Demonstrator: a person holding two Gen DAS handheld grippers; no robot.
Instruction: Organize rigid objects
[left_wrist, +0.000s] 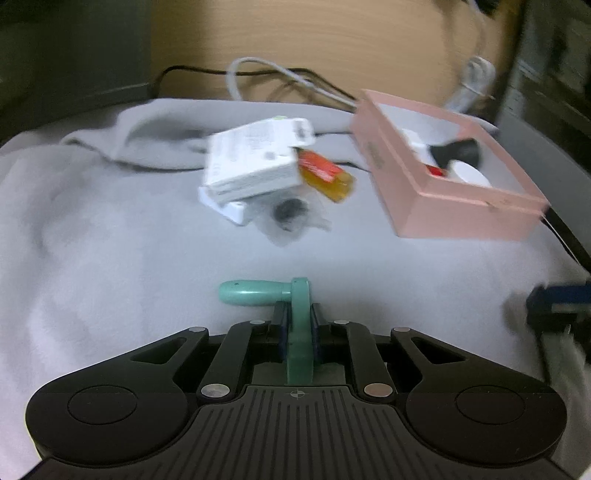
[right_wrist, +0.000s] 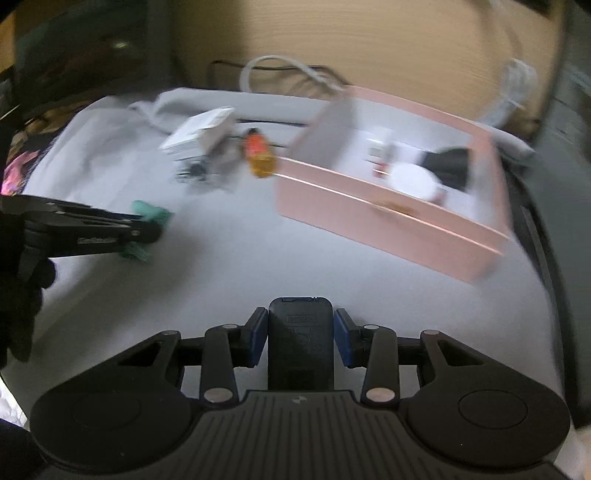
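Observation:
My left gripper (left_wrist: 298, 314) is shut on a teal plastic tool (left_wrist: 255, 293) whose handle sticks out to the left above the grey cloth. It also shows at the left of the right wrist view (right_wrist: 147, 229). My right gripper (right_wrist: 300, 326) is shut on a black rectangular device (right_wrist: 300, 343). A pink open box (left_wrist: 454, 177) at the right holds white, black and red items; it also shows in the right wrist view (right_wrist: 391, 210). A white carton (left_wrist: 255, 162), an orange bottle (left_wrist: 325, 175) and a clear bag with a dark part (left_wrist: 291, 214) lie mid-cloth.
A grey cloth (left_wrist: 110, 240) covers the surface. White and black cables (left_wrist: 288, 74) lie at the back by a wooden wall. The right gripper shows at the right edge of the left wrist view (left_wrist: 557, 306). Both views are blurred by motion.

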